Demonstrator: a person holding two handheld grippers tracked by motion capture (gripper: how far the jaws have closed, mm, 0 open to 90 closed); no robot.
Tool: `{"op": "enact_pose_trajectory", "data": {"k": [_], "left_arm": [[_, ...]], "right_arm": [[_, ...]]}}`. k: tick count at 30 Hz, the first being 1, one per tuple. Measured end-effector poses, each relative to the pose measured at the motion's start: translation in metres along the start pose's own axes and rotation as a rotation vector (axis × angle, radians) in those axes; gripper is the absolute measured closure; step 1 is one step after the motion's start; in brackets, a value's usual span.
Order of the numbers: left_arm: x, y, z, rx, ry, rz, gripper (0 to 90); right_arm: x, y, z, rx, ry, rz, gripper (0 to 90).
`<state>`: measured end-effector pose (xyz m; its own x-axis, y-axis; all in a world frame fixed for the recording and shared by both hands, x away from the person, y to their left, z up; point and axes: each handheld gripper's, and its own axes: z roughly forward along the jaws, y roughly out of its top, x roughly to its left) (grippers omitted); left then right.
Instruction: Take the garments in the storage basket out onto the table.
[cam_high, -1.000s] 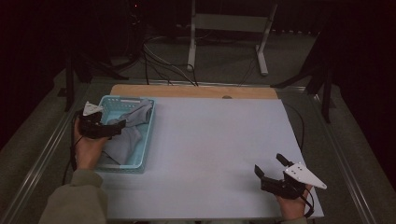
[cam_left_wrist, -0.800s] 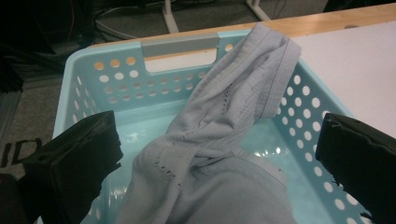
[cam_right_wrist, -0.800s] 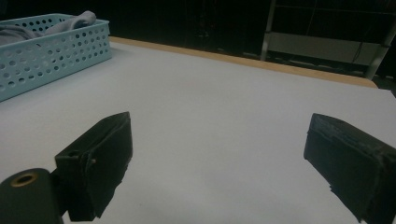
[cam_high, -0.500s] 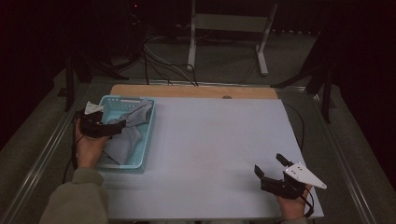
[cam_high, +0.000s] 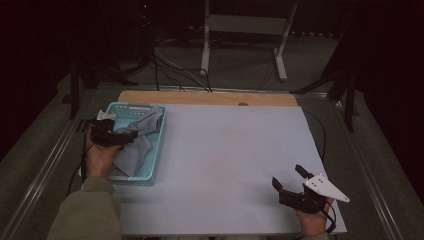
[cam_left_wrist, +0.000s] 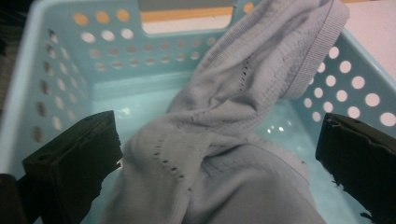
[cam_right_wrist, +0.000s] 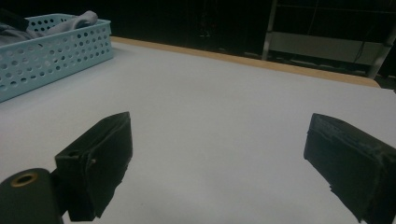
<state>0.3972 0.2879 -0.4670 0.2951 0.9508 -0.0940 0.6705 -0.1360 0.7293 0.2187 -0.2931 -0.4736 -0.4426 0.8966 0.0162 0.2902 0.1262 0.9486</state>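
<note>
Seen from above: a pale blue perforated basket (cam_high: 152, 150) at the left edge of a white table (cam_high: 225, 160), with a grey knitted garment (cam_high: 137, 142) bunched inside and one end draped up over the far right corner of the rim.

Left gripper (cam_high: 117, 137) held over the basket by the left hand (cam_high: 100, 157), sleeve (cam_high: 87, 210) entering from the bottom edge. In the left gripper view, jaws spread wide on either side of the grey garment (cam_left_wrist: 224, 140), the cloth lying between them but pinched by neither; ribbed hem (cam_left_wrist: 317, 51) hanging over the basket wall (cam_left_wrist: 355, 88), dotted with round holes, and a handle slot visible in the far wall.

Right gripper (cam_high: 292, 180) near the table's front right corner, well apart from the basket, grey three-cornered plate (cam_high: 325, 187) on top, right hand (cam_high: 312, 220) gripping from below. In the right gripper view, jaws likewise parted wide over bare white tabletop (cam_right_wrist: 224, 121), holding nothing; basket (cam_right_wrist: 56, 51) at far left with grey cloth (cam_right_wrist: 79, 21) showing above its rim.

Wooden strip (cam_high: 210, 97) along the table's far edge; cables (cam_high: 175, 65) and a metal stand (cam_high: 245, 35) on the dark floor beyond.
</note>
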Motion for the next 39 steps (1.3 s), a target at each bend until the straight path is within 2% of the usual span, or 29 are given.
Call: {"op": "enact_pose_trajectory", "data": {"k": [6, 10, 13, 15, 17, 24, 28, 29, 32, 33, 34, 39], "left_arm": [[0.003, -0.001, 0.005, 0.029, -0.021, -0.023, 0.2], [0.003, -0.001, 0.009, 0.055, -0.027, -0.011, 0.2], [0.002, -0.002, 0.014, 0.093, -0.015, -0.005, 0.2], [0.000, -0.003, 0.018, 0.119, 0.023, 0.004, 0.2], [-0.001, -0.003, 0.020, 0.133, 0.039, 0.012, 0.2], [0.000, -0.003, 0.024, 0.156, 0.047, -0.005, 0.2], [-0.002, -0.003, 0.024, 0.183, 0.022, -0.006, 4.9], [-0.003, -0.003, 0.023, 0.192, 0.000, 0.002, 4.9], [-0.005, -0.003, 0.024, 0.225, -0.090, -0.017, 10.5], [-0.006, -0.004, 0.025, 0.237, -0.119, -0.010, 11.9], [-0.006, -0.004, 0.025, 0.238, -0.115, -0.007, 11.6], [-0.005, -0.004, 0.026, 0.196, -0.035, -0.002, 4.5]], "right_arm": [[0.000, 0.000, 0.000, -0.001, 0.003, -0.002, 8.0], [0.000, 0.000, 0.000, 0.000, 0.005, -0.002, 7.9], [0.001, 0.000, 0.001, 0.001, 0.006, -0.004, 8.0], [0.000, 0.000, 0.000, -0.001, 0.005, -0.002, 7.9], [0.000, 0.000, 0.000, 0.000, 0.005, -0.002, 7.9], [0.000, 0.000, 0.000, -0.001, 0.005, 0.000, 7.9], [0.000, 0.000, 0.000, -0.002, 0.005, 0.000, 7.9], [0.000, 0.000, 0.000, -0.002, 0.004, 0.000, 7.9], [0.000, 0.000, 0.000, -0.001, 0.003, 0.000, 8.0], [0.000, 0.000, 0.000, -0.001, 0.004, 0.000, 7.9], [0.000, 0.000, 0.000, -0.002, 0.003, 0.000, 7.9], [0.000, 0.000, -0.001, -0.004, 0.002, 0.002, 7.9]]}}
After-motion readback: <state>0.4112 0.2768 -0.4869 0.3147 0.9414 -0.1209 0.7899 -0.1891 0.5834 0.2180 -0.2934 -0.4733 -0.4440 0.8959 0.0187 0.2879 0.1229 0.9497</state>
